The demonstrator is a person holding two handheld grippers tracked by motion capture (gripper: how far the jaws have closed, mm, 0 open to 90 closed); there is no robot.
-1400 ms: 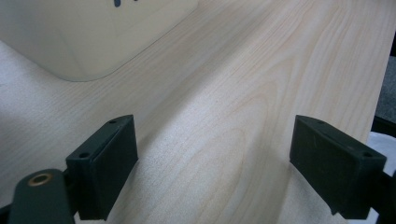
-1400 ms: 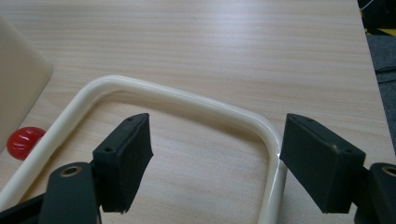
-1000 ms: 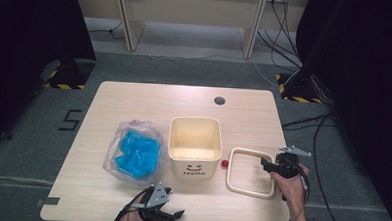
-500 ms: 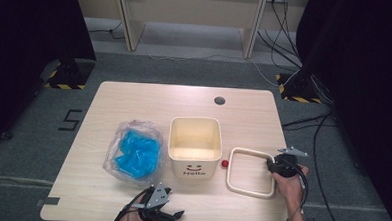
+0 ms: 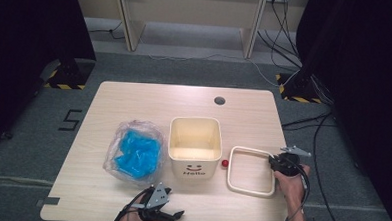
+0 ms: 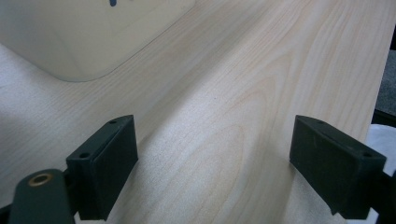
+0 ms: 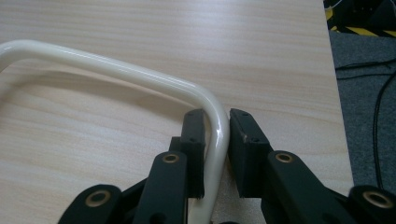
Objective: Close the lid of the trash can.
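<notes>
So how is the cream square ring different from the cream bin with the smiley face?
The ring lies flat on the table; the bin stands upright. The ring is a thin open frame with bare wood showing through it; the bin has solid walls and a floor. The right gripper has just closed its jaws on the ring's rail; nothing grips the bin. Both are cream, with rounded square outlines.

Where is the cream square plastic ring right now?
High view: cream square plastic ring lies flat on the table's right side, beside the cream bin, its right edge in the right tongs.
</notes>
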